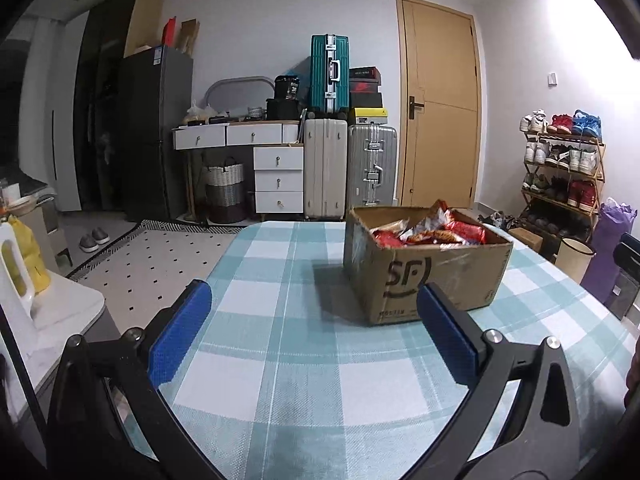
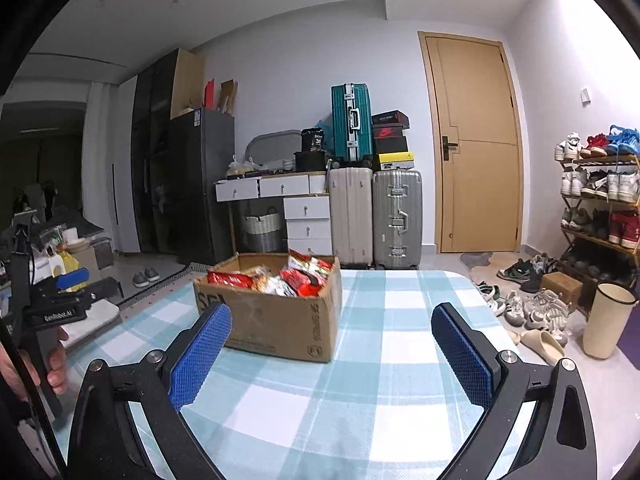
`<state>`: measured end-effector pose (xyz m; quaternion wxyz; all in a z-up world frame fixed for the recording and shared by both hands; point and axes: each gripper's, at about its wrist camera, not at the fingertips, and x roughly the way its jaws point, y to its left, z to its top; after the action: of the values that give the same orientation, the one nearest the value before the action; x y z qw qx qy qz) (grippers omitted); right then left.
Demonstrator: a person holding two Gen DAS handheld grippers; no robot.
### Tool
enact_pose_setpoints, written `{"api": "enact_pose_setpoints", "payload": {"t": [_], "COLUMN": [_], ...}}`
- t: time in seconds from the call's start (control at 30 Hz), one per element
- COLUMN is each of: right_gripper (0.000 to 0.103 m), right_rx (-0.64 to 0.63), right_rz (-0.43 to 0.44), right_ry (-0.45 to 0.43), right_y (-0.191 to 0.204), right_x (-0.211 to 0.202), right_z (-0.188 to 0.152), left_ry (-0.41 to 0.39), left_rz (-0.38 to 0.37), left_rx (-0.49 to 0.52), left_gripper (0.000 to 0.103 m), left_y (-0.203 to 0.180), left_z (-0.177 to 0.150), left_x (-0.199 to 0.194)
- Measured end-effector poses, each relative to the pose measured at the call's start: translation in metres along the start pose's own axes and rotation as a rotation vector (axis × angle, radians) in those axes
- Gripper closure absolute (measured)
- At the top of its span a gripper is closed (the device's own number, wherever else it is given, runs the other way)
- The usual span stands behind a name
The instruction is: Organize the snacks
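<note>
Where the cardboard box [image 1: 424, 268] sits on the checked tablecloth [image 1: 304, 360], red snack packets [image 1: 436, 230] fill it. Left gripper [image 1: 314, 316] hangs wide, empty, near the box's front-left. Right gripper [image 2: 332, 332] gapes wide, empty, near its front-right.

Left gripper [image 1: 314, 312] fingers [image 1: 180, 336] spread above tablecloth [image 1: 280, 380], facing snack-filled box [image 1: 424, 276].

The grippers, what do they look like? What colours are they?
Each gripper, left gripper and right gripper, has two black arms shaped like curved triangles with silver bolts. The flat finger pads are bright blue and bumpy. The left one's black body shows white lettering in the right wrist view.
</note>
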<state>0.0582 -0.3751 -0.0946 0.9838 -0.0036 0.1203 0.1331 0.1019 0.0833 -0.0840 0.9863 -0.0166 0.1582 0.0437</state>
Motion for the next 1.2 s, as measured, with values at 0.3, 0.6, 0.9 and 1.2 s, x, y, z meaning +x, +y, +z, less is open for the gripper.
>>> {"api": "enact_pose_setpoints", "payload": {"t": [0.3, 0.6, 0.9, 1.2], "right_gripper": [0.001, 0.001, 0.001, 0.001], "right_rx": [-0.027, -0.032, -0.028, -0.028], "right_rz": [-0.044, -0.023, -0.023, -0.024], "right_ry": [0.05, 0.085, 0.089, 0.087], "right_y": [-0.004, -0.002, -0.003, -0.003], "right_x": [0.016, 0.03, 0.028, 0.028], "right_z": [-0.027, -0.031, -0.03, -0.031], "left_ry": [0.023, -0.008, -0.005, -0.005], "left_rz": [0.01, 0.005, -0.001, -0.001], "left_rx": [0.003, 0.016, 0.017, 0.017], "left_gripper": [0.001, 0.001, 0.001, 0.001], "left_y": [-0.001, -0.004, -0.004, -0.005], "left_z": [-0.022, -0.022, -0.022, -0.023], "left_x": [0.021, 0.017, 0.018, 0.02]}}
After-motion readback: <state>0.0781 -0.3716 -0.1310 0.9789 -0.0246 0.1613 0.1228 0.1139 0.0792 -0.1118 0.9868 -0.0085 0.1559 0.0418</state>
